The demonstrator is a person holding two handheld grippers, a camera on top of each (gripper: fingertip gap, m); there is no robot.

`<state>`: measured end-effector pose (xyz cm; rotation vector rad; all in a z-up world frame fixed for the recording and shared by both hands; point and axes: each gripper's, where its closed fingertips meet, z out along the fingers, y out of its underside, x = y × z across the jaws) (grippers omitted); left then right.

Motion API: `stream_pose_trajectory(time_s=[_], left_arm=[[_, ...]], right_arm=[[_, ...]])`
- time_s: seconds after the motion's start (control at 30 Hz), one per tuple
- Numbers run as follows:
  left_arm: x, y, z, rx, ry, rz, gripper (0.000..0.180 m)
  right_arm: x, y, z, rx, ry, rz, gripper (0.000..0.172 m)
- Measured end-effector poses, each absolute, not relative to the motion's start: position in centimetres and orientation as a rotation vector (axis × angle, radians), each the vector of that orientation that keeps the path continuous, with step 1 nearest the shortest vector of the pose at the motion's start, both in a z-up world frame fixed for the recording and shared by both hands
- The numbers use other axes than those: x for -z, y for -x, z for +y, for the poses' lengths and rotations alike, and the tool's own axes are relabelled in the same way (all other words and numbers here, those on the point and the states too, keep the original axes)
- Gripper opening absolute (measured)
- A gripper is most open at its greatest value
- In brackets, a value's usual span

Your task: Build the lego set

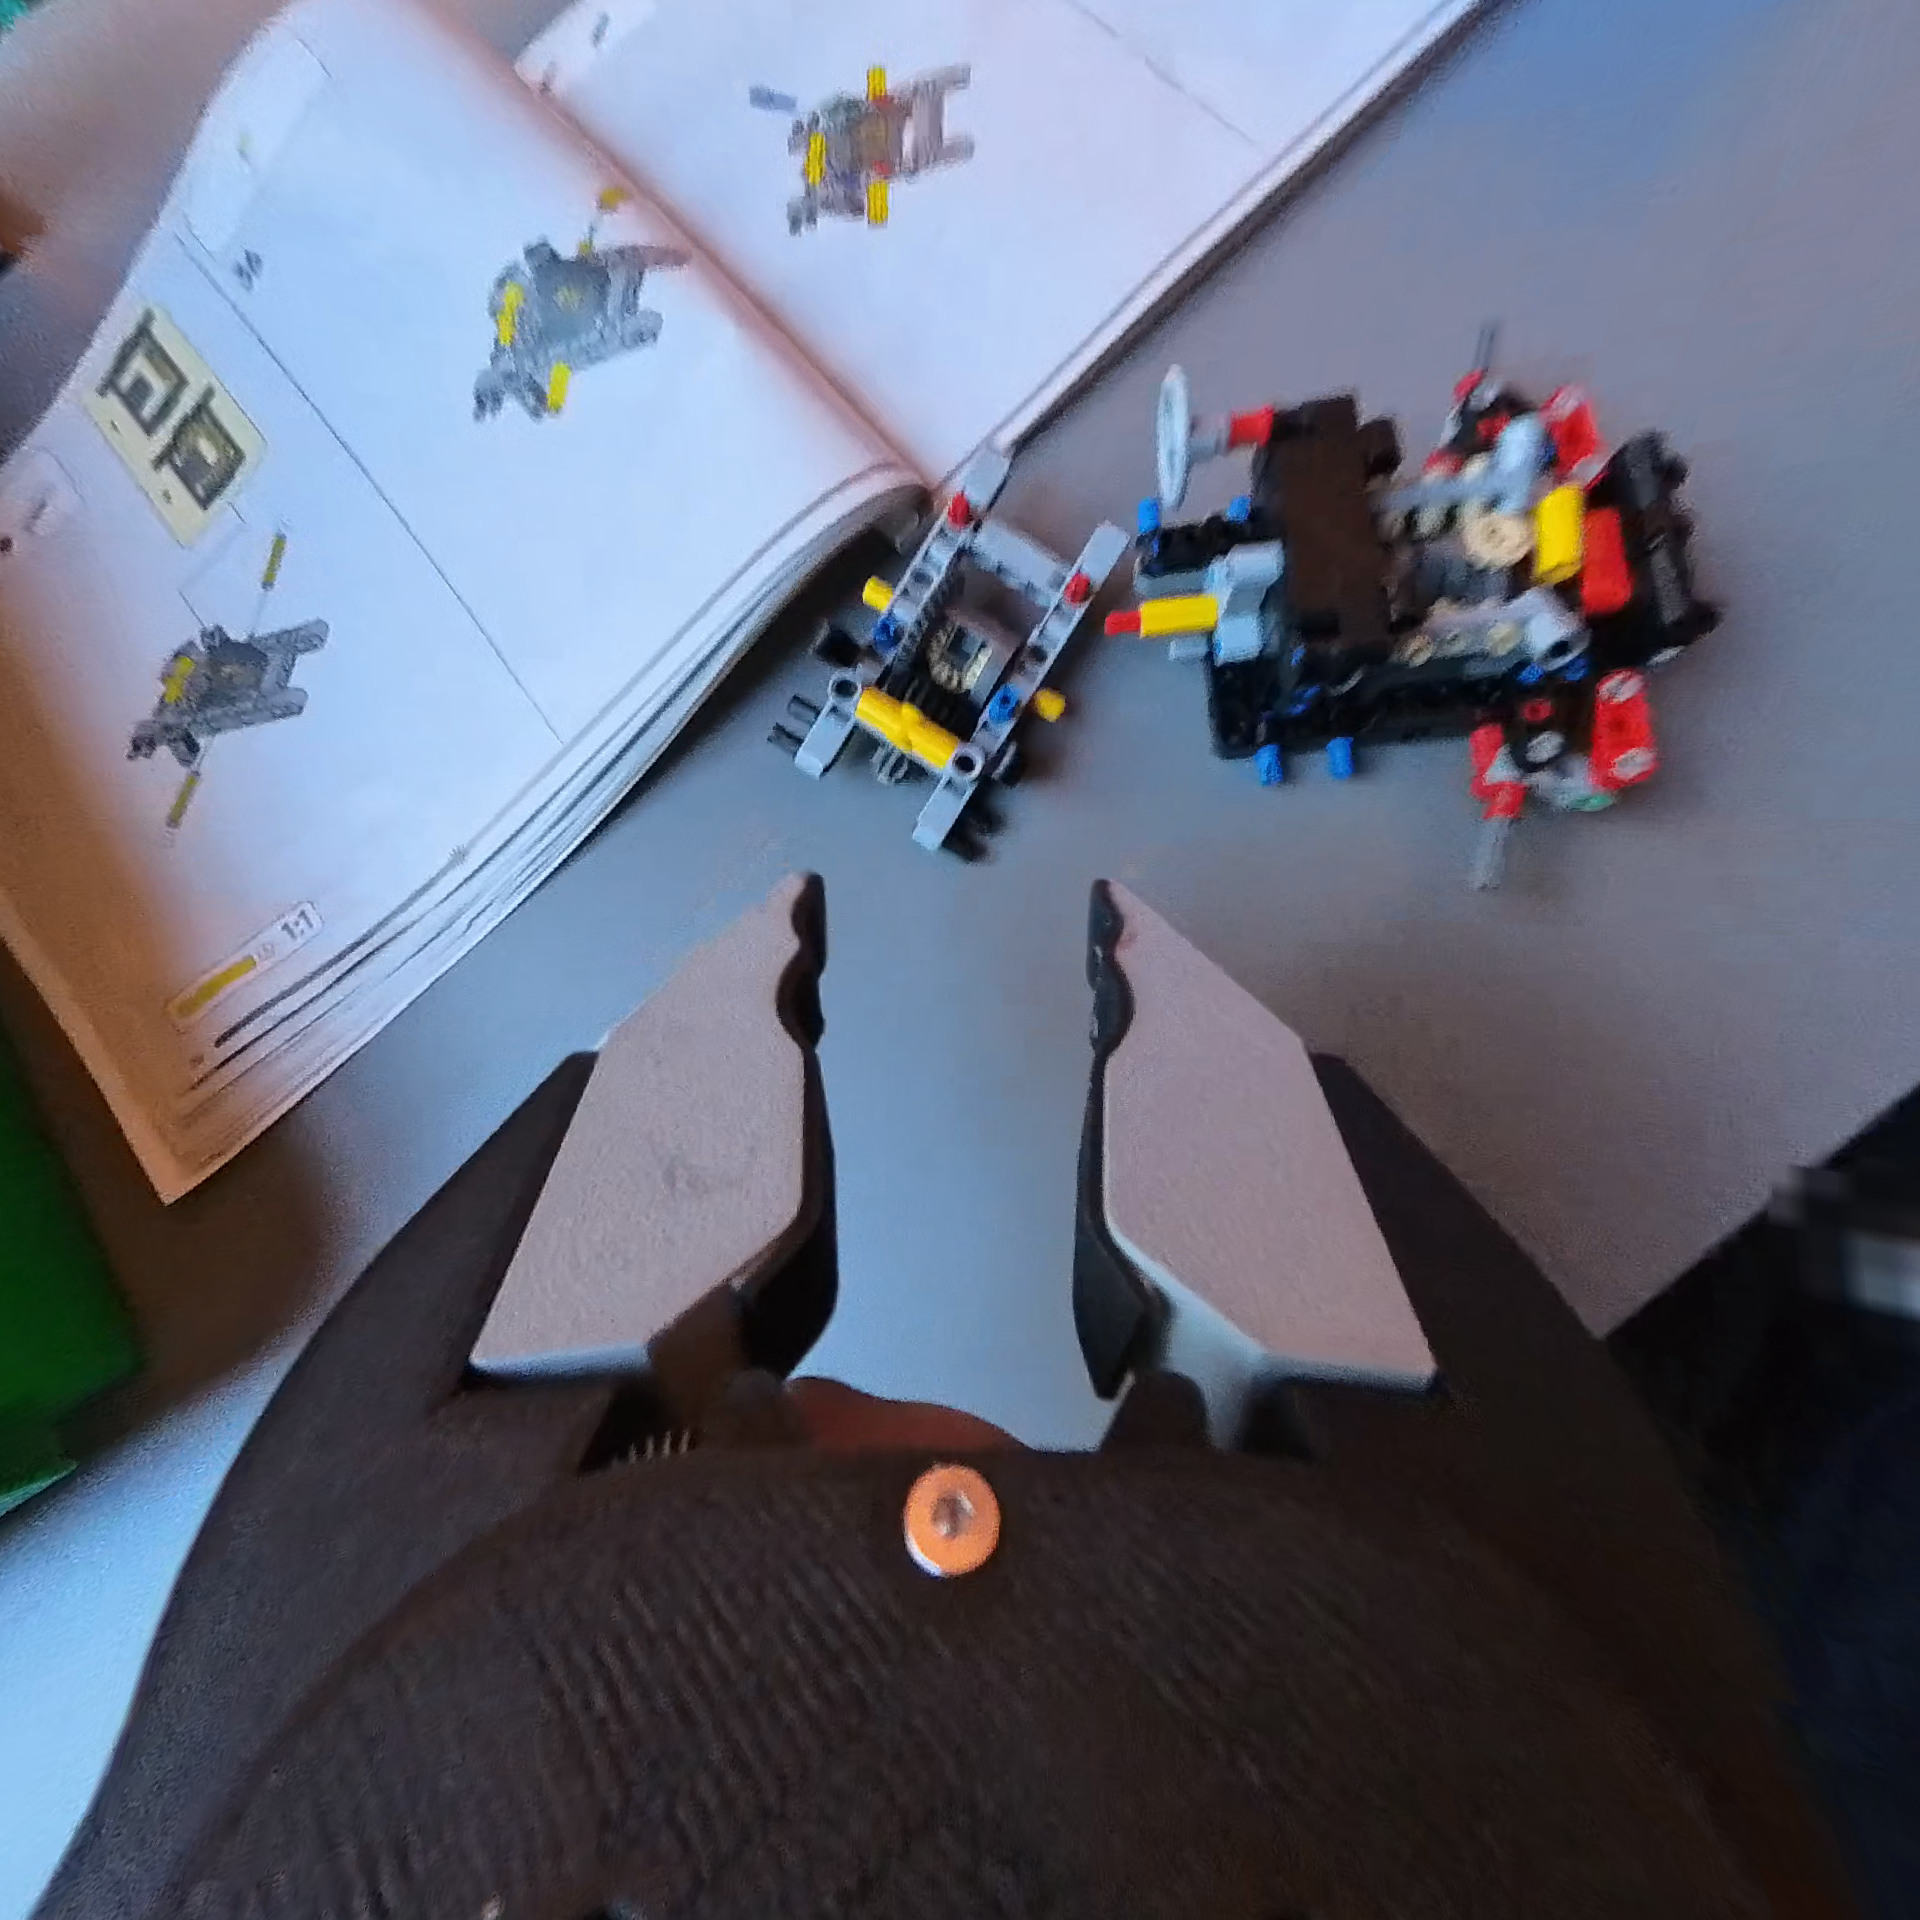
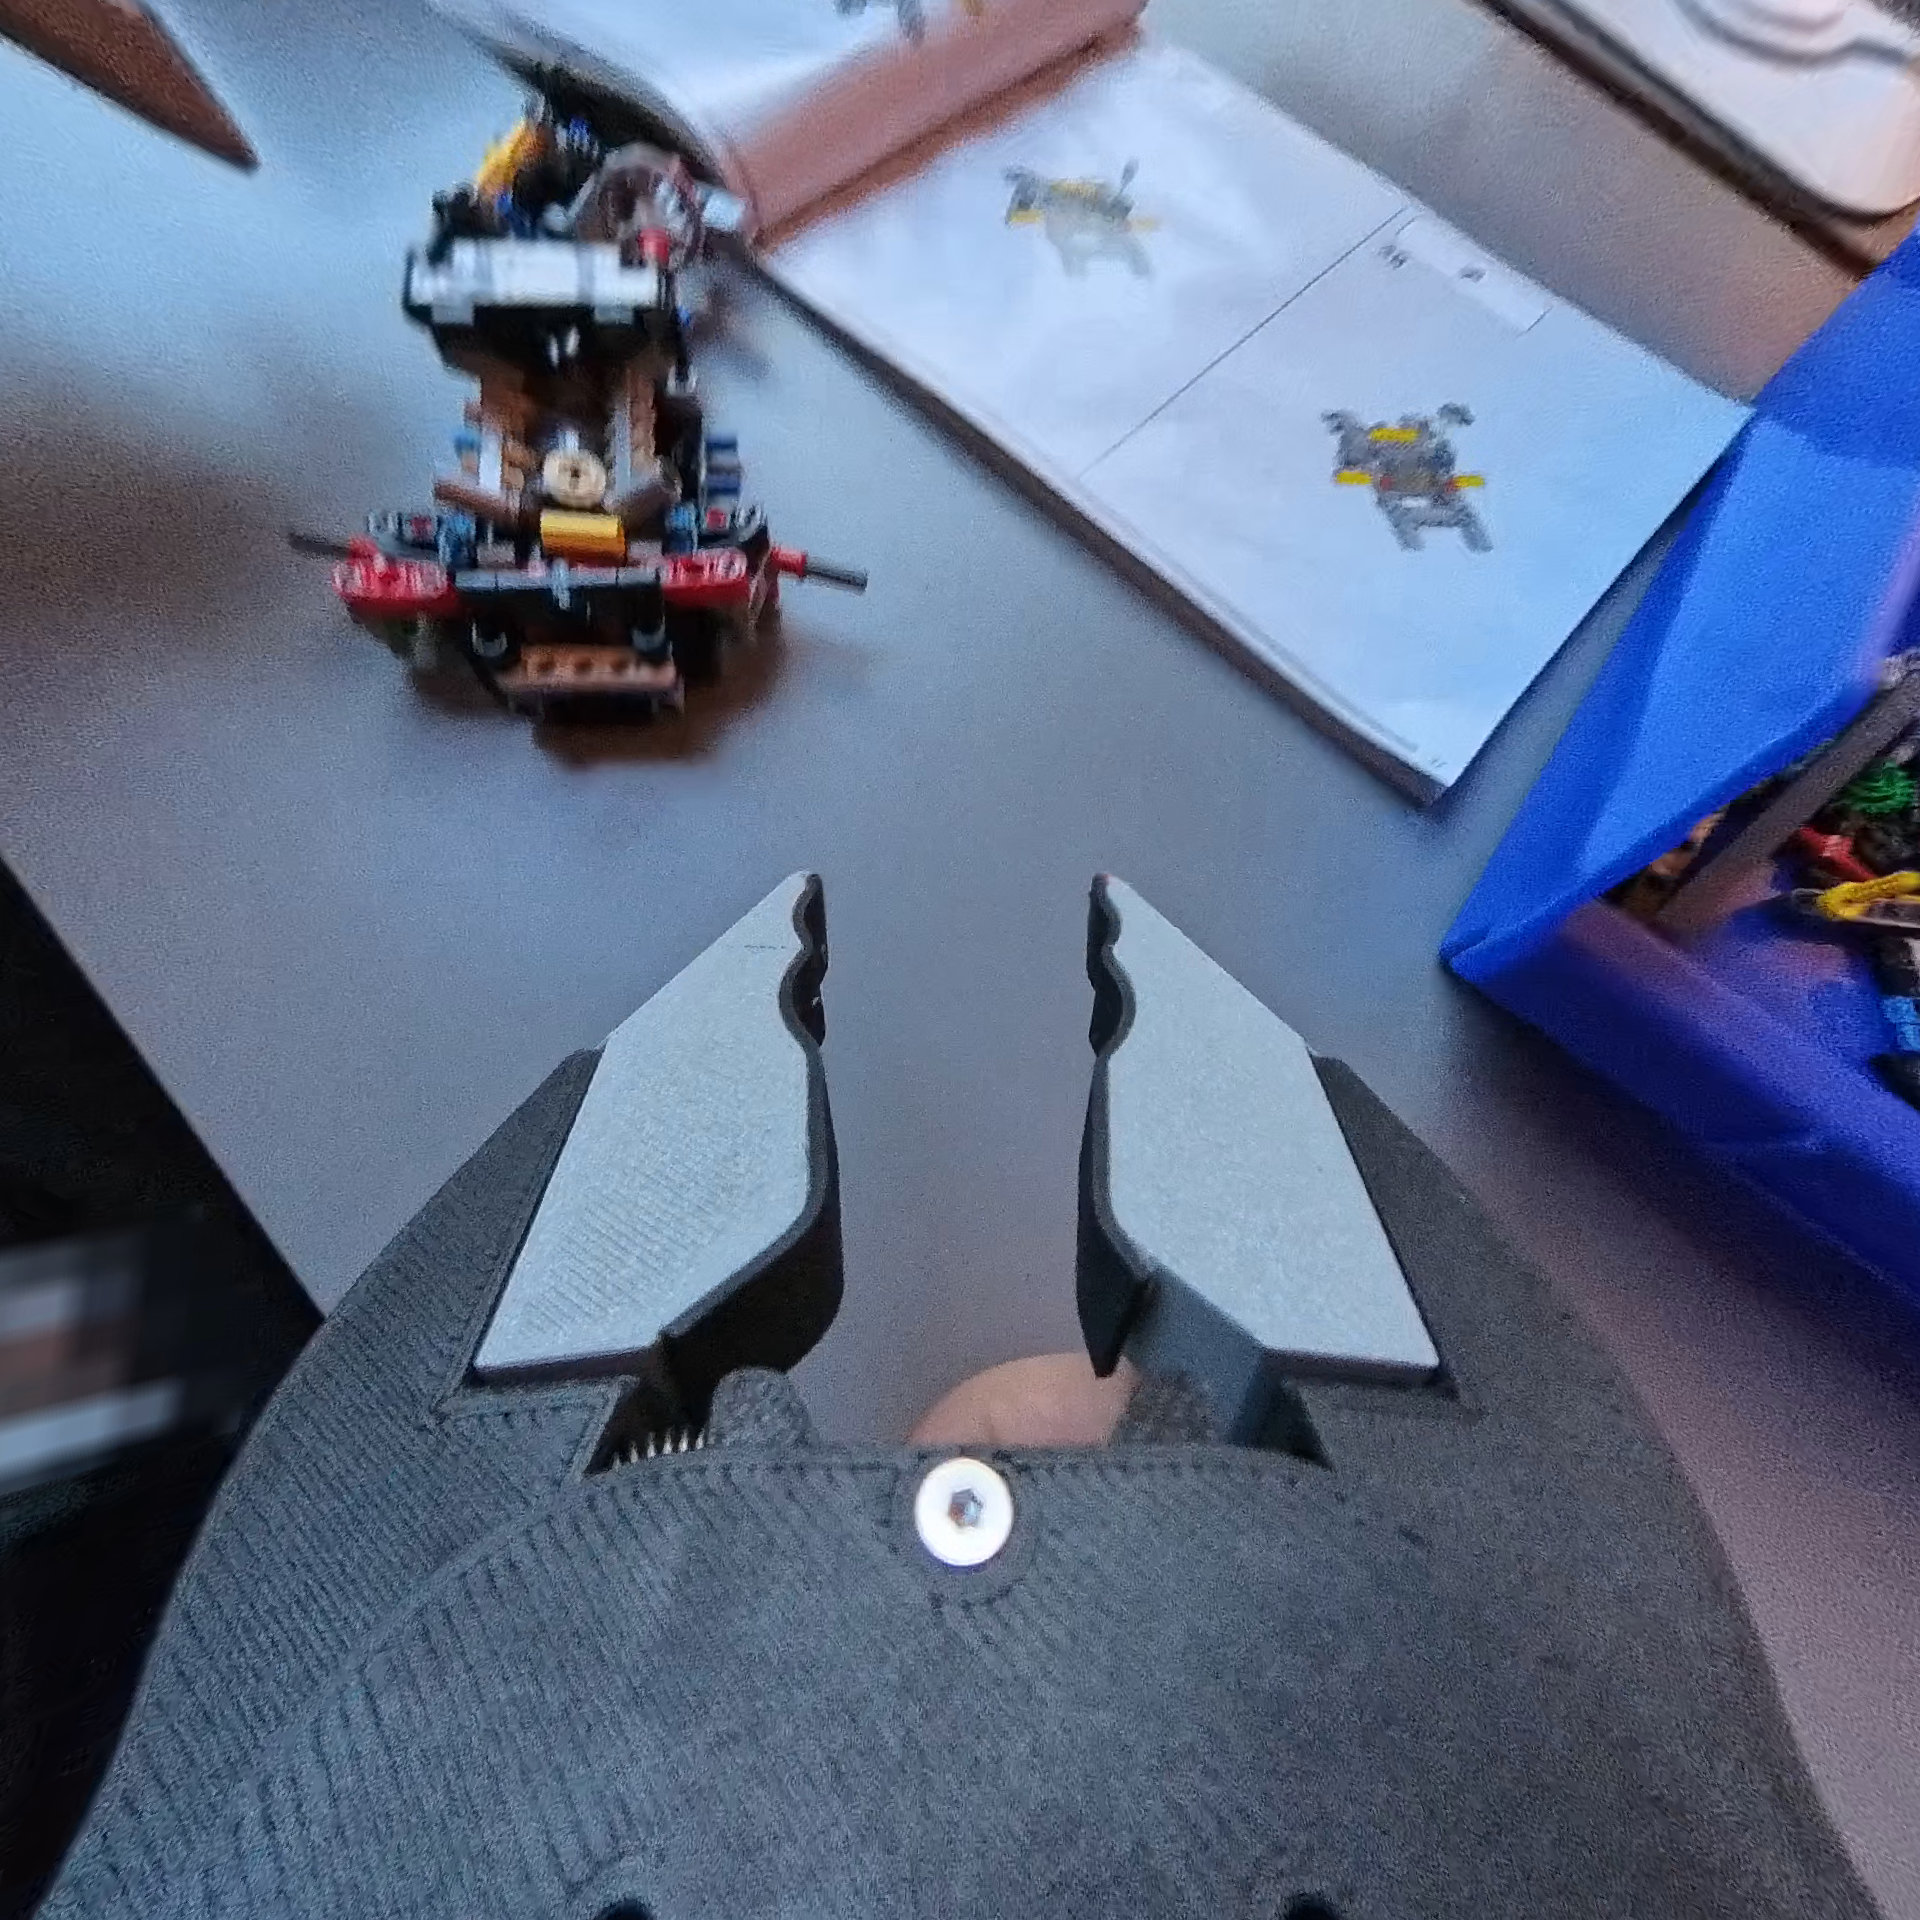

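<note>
Small grey beam frame [image 1: 940, 665], building-brick sub-assembly with yellow axle connectors and blue pins: lies on the grey worktop [image 1: 1351, 987], just past the tips of the left hand-held gripper [image 1: 956, 904], at twelve o'clock from it, long axis running from seven to one o'clock; far end beside the lower corner of the open instruction booklet [image 1: 436, 499]. Left hand-held gripper: released, jaws apart, only bare worktop between the fingers, nothing touched. Larger black, red and grey brick chassis [image 1: 1455, 603]: just beside the frame, at two o'clock from the left hand-held gripper; in the right wrist view the chassis [image 2: 566, 468] sits at eleven o'clock from the right hand-held gripper [image 2: 956, 904], well apart from it, long axis pointing away. Right hand-held gripper: released, jaws apart, empty, over open worktop; a fingertip shows behind its base. The left hand-held gripper is the nearer to both assemblies. Booklet [image 2: 1299, 416]: at one o'clock in the right view. Blue parts bin [image 2: 1714, 831]: at three o'clock, loose bricks inside. Green object [image 1: 42, 1299]: nine o'clock, left view, unidentified.
</note>
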<state>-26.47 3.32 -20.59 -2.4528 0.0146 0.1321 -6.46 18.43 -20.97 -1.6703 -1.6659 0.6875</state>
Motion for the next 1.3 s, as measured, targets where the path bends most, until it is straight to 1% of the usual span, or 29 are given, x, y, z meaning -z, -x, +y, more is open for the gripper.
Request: stream_pose_trajectory(time_s=[0.07,0.13,0.17,0.2,0.27,0.33,0.43,0.5,0.53,0.57,0.6,0.63,0.7,0.83,0.97,1.1,1.3], left_arm=[[22.4,26.9,2.6,-0.161,2.51,0.056,0.048],[23.9,26.3,2.1,-0.091,2.538,0.083,0.047],[24.5,26.1,1.9,-0.067,2.536,0.08,0.047],[24.6,25.9,2.0,-0.029,2.498,0.06,0.044],[24.6,25.8,1.7,0.032,2.459,0.042,0.044],[24.6,26.1,1.8,0.022,2.429,0.057,0.043],[24.6,26.1,2.5,0.005,2.376,0.092,0.049],[24.6,26.4,3.2,0.005,2.359,0.068,0.06],[24.6,26.4,3.6,0.004,2.338,0.062,0.063],[24.6,25.9,3.8,0.037,2.338,0.083,0.058],[24.7,25.6,3.9,0.044,2.339,0.098,0.063],[24.7,25.4,4.0,0.035,2.336,0.117,0.063],[24.6,25.0,4.1,0.033,2.328,0.151,0.057],[24.6,24.7,4.1,0.047,2.328,0.158,0.054],[24.6,24.7,4.2,0.075,2.33,0.145,0.054],[24.6,24.7,4.2,0.065,2.331,0.148,0.055],[24.6,24.7,4.2,0.063,2.331,0.147,0.055]], right_arm=[[22.7,5.7,18.1,-0.681,1.659,-1.741,0.048],[24.3,5.1,18.1,-0.667,1.651,-1.799,0.047],[24.7,5.0,17.9,-0.69,1.631,-1.81,0.044],[24.8,5.0,17.5,-0.738,1.612,-1.825,0.039],[24.8,5.0,16.6,-0.812,1.6,-1.877,0.039],[24.8,5.1,16.1,-0.85,1.591,-1.906,0.042],[24.3,5.8,15.9,-0.898,1.576,-1.895,0.044],[23.6,6.8,16.2,-0.93,1.559,-1.844,0.051],[23.2,7.4,16.4,-0.943,1.552,-1.815,0.054],[22.9,7.9,16.6,-0.961,1.546,-1.789,0.059],[22.6,8.4,16.7,-0.986,1.542,-1.769,0.062],[22.3,8.7,16.6,-1.015,1.542,-1.758,0.063],[22.1,9.2,16.5,-1.062,1.55,-1.75,0.062],[21.6,9.4,16.4,-1.125,1.547,-1.728,0.06],[20.3,9.1,16.6,-1.231,1.516,-1.654,0.051],[19.0,8.7,16.6,-1.3,1.452,-1.604,0.048],[18.8,8.5,16.4,-1.236,1.39,-1.602,0.042]])
